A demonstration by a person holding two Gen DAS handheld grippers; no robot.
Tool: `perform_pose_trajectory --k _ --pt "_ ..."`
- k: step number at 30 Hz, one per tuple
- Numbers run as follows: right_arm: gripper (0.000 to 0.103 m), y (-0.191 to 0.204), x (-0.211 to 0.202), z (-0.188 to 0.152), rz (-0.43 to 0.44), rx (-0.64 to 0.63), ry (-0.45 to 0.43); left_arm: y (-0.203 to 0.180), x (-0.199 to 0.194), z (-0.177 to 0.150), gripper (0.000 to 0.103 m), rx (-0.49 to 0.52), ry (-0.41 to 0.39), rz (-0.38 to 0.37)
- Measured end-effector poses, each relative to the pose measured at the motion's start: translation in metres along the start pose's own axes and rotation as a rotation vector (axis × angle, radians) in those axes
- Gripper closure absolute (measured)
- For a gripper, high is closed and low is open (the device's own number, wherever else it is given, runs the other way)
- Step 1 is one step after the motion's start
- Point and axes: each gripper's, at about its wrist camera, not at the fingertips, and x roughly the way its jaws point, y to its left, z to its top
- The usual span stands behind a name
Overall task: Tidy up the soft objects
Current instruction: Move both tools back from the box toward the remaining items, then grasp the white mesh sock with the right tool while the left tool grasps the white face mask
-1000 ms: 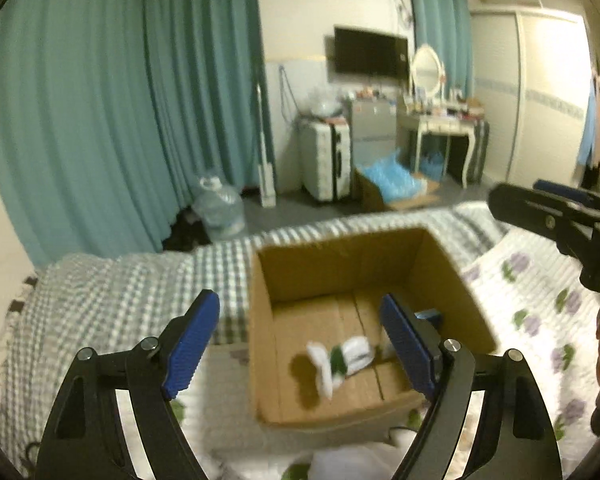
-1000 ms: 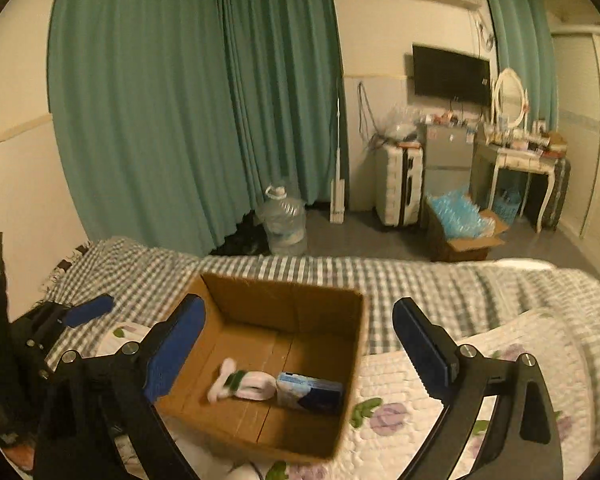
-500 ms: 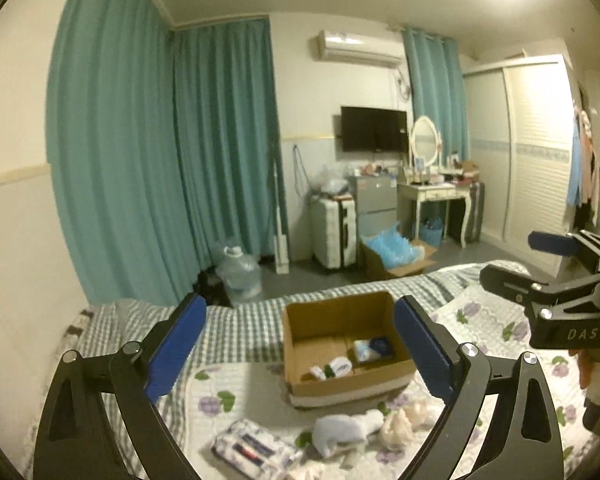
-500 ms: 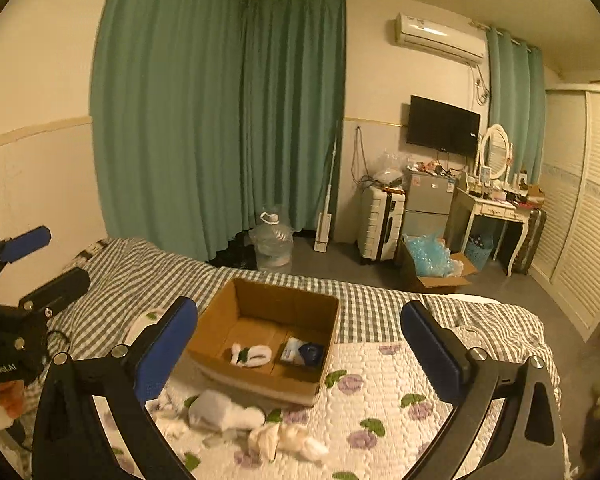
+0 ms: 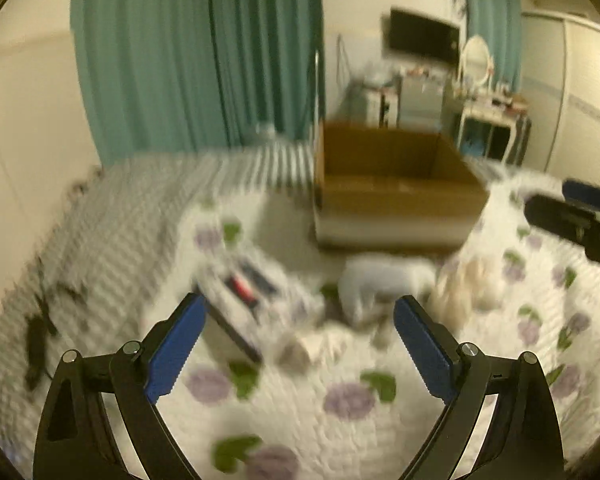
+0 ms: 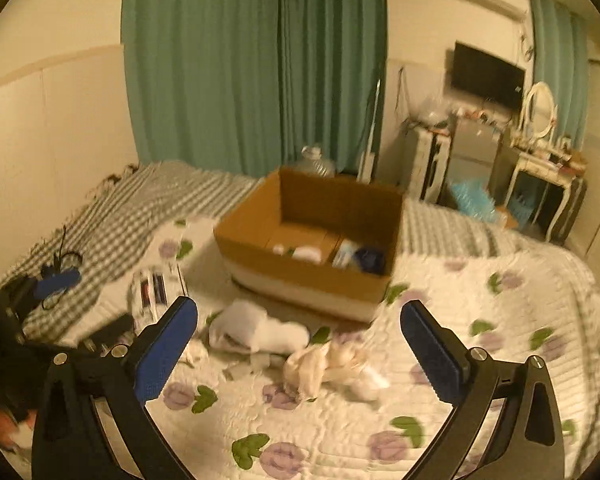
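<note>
Flowered bed quilt [image 6: 480, 360] is lying under both wide-open, empty grippers [image 5: 298, 344] [image 6: 298, 346]. Left view is blurring everything; right view is showing white cloth [image 6: 260, 330] lower center, cardboard box [image 6: 312, 280] behind.

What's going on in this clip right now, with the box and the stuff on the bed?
A person holds two grippers over a floral quilt; the left gripper and right gripper are both open and empty. A cardboard box already holds a few small items. A white soft bundle, a cream bundle and a plastic-wrapped packet lie outside it, untouched. The left view is motion-blurred.
</note>
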Motion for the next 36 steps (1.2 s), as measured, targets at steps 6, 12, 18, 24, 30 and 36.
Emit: perform_pose_trajectory --k 6,12,18,24,30,36 --pt "0.001 0.006 0.062 -0.03 0.011 -0.036 0.087 -0.016 0.044 -0.035 0.009 -0.053 0.147 -0.034" --pt "0.001 0.011 0.111 -0.048 0.084 -0.054 0.139 -0.019 0.067 -0.043 0.016 -0.052 0.179 -0.035" --pt "0.001 0.016 0.15 -0.048 0.15 -0.059 0.181 -0.012 0.09 -0.042 0.016 -0.096 0.2 -0.036" --pt "0.001 0.024 0.178 -0.044 0.193 -0.074 0.217 -0.004 0.104 -0.039 0.035 -0.131 0.206 -0.068" --pt "0.004 0.028 0.2 -0.053 0.23 -0.057 0.274 -0.001 0.103 -0.043 0.047 -0.118 0.209 -0.076" --pt "0.022 0.031 0.195 -0.059 0.258 -0.031 0.294 0.0 0.092 -0.044 0.049 -0.118 0.202 -0.072"
